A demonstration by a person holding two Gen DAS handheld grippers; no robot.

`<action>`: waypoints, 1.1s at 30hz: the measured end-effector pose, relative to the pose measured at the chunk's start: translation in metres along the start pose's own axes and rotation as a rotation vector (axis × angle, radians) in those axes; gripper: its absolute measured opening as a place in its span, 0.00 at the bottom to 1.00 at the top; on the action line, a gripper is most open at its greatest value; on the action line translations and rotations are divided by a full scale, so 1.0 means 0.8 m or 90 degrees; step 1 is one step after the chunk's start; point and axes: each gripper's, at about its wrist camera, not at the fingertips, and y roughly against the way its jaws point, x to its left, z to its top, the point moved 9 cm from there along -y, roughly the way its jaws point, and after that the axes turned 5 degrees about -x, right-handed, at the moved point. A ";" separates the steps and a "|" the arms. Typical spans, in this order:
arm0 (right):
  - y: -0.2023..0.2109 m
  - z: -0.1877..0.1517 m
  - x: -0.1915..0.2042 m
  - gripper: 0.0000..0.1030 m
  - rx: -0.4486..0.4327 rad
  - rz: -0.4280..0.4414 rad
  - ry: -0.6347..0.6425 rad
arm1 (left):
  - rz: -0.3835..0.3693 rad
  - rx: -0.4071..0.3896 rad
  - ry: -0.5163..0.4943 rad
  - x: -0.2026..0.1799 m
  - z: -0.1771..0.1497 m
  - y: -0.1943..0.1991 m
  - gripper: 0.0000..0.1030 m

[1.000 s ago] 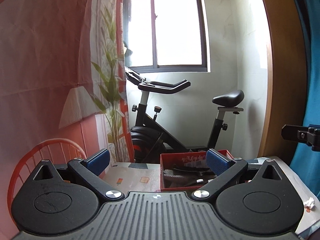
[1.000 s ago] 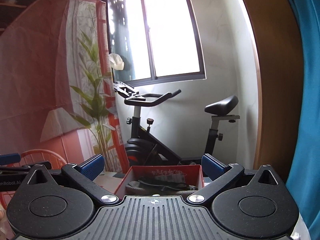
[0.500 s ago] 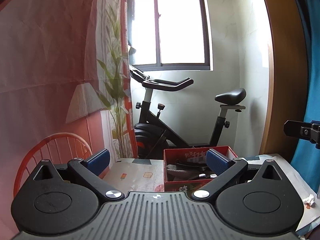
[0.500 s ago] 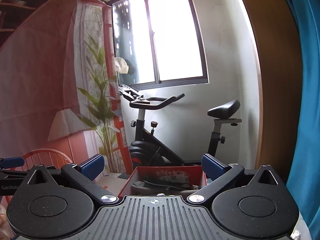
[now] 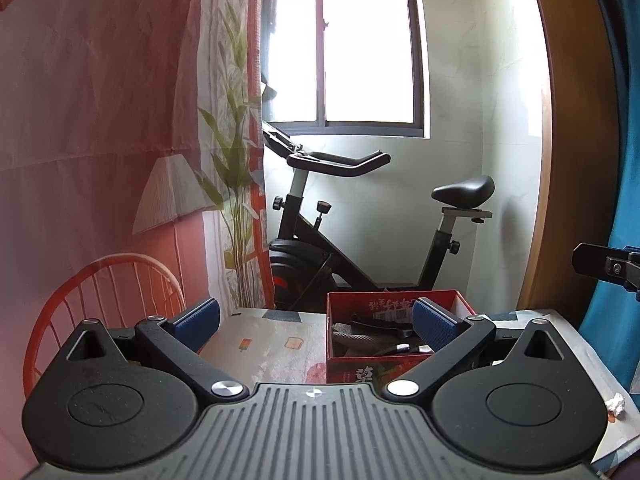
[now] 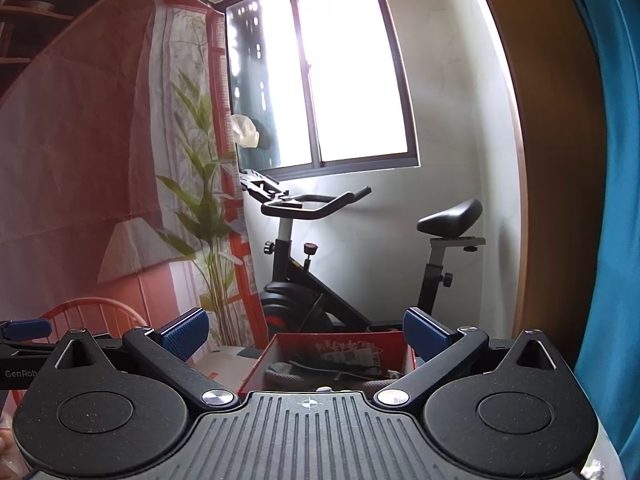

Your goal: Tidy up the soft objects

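Note:
A red cardboard box (image 5: 360, 372) stands on the table, holding dark and grey soft items (image 5: 356, 340) in a loose heap. In the right wrist view the same red box (image 6: 344, 344) sits straight ahead with the grey items (image 6: 288, 374) inside. My left gripper (image 5: 316, 322) is open and empty, its right pad in front of the box's right side. My right gripper (image 6: 306, 332) is open and empty, held above the table short of the box. The right gripper's finger (image 5: 600, 266) shows at the right edge of the left wrist view.
The table carries a patterned cloth (image 5: 264, 344). A crumpled white scrap (image 5: 615, 404) lies at its right edge. An exercise bike (image 5: 360, 232) stands behind the table under a window. A red wire chair (image 5: 104, 292) is at the left, a blue curtain (image 6: 616, 200) at the right.
Both views have risen and tilted slightly, so the box sits lower and more of the table shows. Both grippers stay open and empty.

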 end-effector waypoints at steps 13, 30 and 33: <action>0.001 -0.002 -0.002 1.00 -0.001 0.001 -0.001 | 0.002 0.003 0.005 0.001 0.000 -0.003 1.00; 0.001 -0.003 -0.003 1.00 0.000 0.000 -0.001 | 0.006 0.003 0.008 0.000 -0.002 -0.002 1.00; 0.001 -0.003 -0.003 1.00 0.001 -0.001 -0.001 | 0.010 0.002 0.010 0.000 -0.002 -0.001 1.00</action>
